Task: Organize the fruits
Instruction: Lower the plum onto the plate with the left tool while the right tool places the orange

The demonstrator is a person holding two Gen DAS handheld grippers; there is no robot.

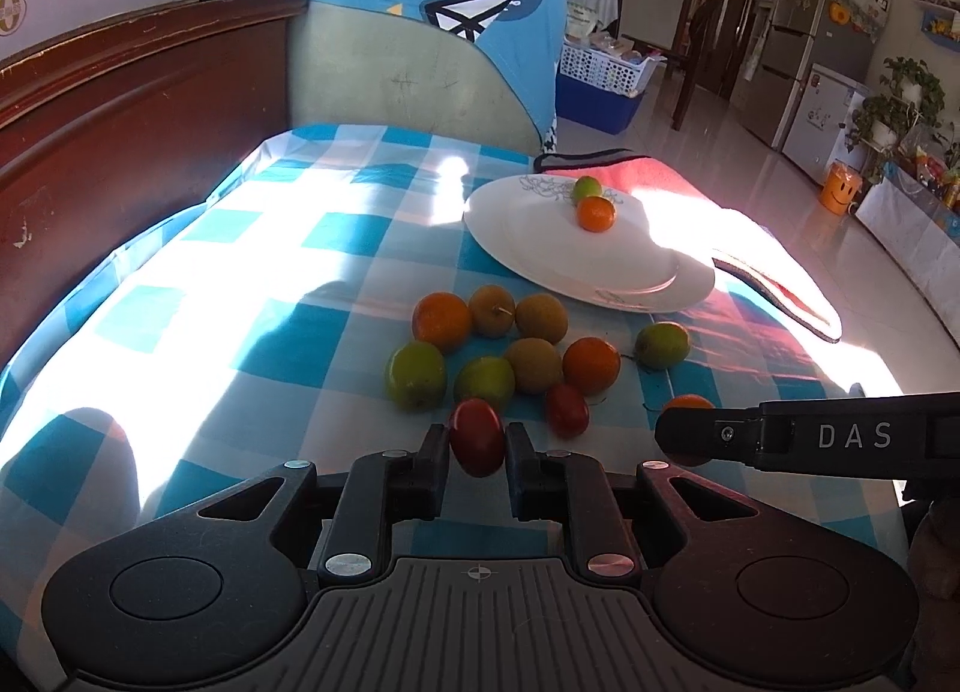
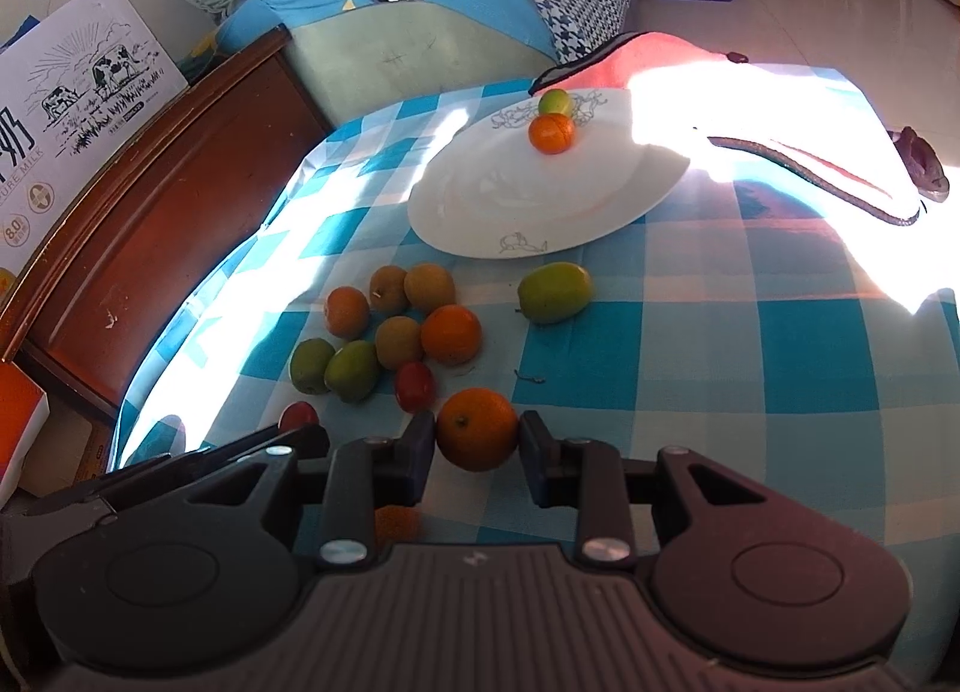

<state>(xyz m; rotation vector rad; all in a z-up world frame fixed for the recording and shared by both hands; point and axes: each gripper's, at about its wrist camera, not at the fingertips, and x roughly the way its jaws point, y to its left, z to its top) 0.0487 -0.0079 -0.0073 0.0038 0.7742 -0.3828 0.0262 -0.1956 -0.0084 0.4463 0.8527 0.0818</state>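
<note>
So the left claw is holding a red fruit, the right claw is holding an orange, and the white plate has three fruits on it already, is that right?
Not quite: the white plate holds two fruits, not three, a green fruit and a small orange, as the right wrist view shows. The rest stands: the left claw grips a red fruit and the right claw grips an orange.

1. The fruit cluster point(image 2: 390, 332) crowds the checked cloth point(image 2: 750, 380) between both grippers and the white plate point(image 2: 540, 212).
2. Right of the lone green fruit point(image 2: 555, 292), bare cloth leads to the plate.
3. The plate's near half lies bare.
</note>
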